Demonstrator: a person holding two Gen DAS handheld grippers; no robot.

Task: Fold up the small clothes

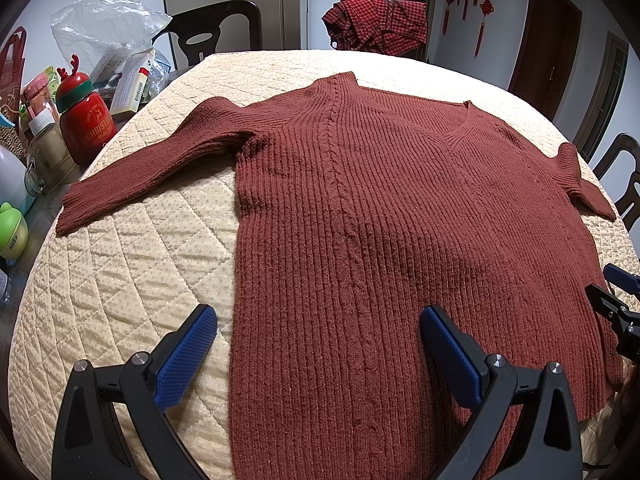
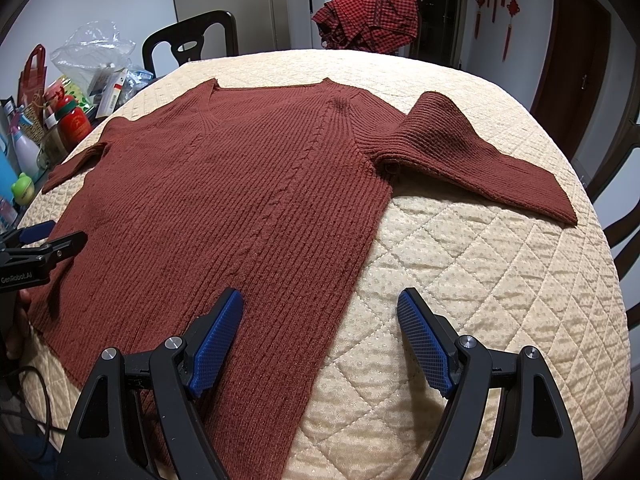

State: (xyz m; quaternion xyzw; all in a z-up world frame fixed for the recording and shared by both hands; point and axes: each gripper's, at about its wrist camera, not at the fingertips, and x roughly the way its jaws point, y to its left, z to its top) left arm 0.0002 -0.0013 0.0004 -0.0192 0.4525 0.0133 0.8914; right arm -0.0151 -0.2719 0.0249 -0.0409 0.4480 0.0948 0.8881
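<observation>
A rust-brown ribbed V-neck sweater (image 1: 380,208) lies flat, front up, on a cream quilted table cover (image 1: 120,280). Its left sleeve (image 1: 148,168) stretches out to the left. In the right wrist view the sweater (image 2: 224,200) has its right sleeve (image 2: 472,152) bent and pointing down to the right. My left gripper (image 1: 318,320) is open, hovering over the sweater's lower left edge. My right gripper (image 2: 320,308) is open over the lower right edge. Each gripper also shows at the side of the other view: the right one (image 1: 616,292) and the left one (image 2: 52,240).
A red checked garment (image 1: 376,24) hangs on a chair at the far side. Bottles, a red Christmas flask (image 1: 84,120), a plastic bag (image 1: 104,28) and boxes crowd the left edge. Dark chairs (image 1: 216,28) stand around the table. A cable (image 2: 36,400) hangs at the near left.
</observation>
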